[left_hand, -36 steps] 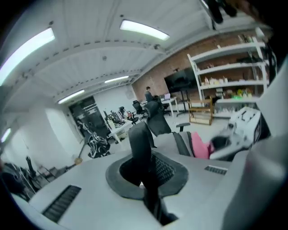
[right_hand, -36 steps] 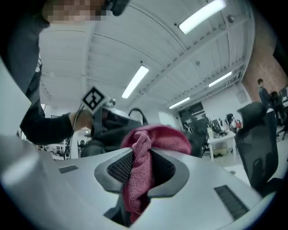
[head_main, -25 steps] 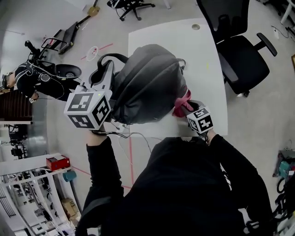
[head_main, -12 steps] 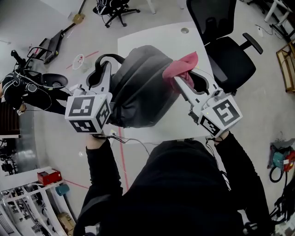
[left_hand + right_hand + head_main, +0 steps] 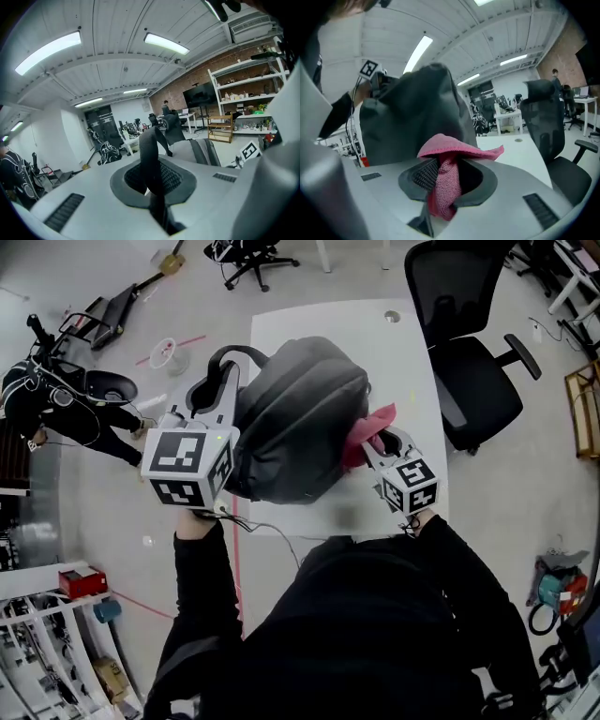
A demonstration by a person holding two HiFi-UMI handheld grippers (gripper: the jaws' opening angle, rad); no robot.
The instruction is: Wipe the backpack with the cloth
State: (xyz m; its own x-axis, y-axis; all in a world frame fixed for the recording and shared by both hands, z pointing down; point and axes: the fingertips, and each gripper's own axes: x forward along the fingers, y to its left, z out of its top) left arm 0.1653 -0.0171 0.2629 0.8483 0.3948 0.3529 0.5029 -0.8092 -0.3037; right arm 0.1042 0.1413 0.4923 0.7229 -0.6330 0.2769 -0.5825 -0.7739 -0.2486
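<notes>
We see the pack (image 5: 300,418) sitting mid-table (image 5: 408,352), standing up but slumped, its top loop toward 11 o'clock and an office chair (image 5: 469,381) off the table's 3 o'clock edge. The L gripper (image 5: 214,392) comes in at the pack's 9 o'clock, jaws closed tight on a black strap (image 5: 150,154) that runs up between them in the left gripper view. The R gripper (image 5: 373,444) sits at the pack's 4 o'clock, jaws pinched on the bunched middle of the pink cloth (image 5: 454,147), w/ a flap spread out ahead of the tips. The cloth is just beside the pack's side panel; we can't tell if it touches. We judge the pack to be soft fabric, prob. not v. heavy: its shell will give and slide under a push, so the strap is the right hold, a firm anchor pulling against the wipe. The cloth is limp, light and grippy, not fragile. A hold on the bunch near mid-cloth suits us, since the loose flap does the rubbing, but too little in the jaws and it may drag out on the fabric.
</notes>
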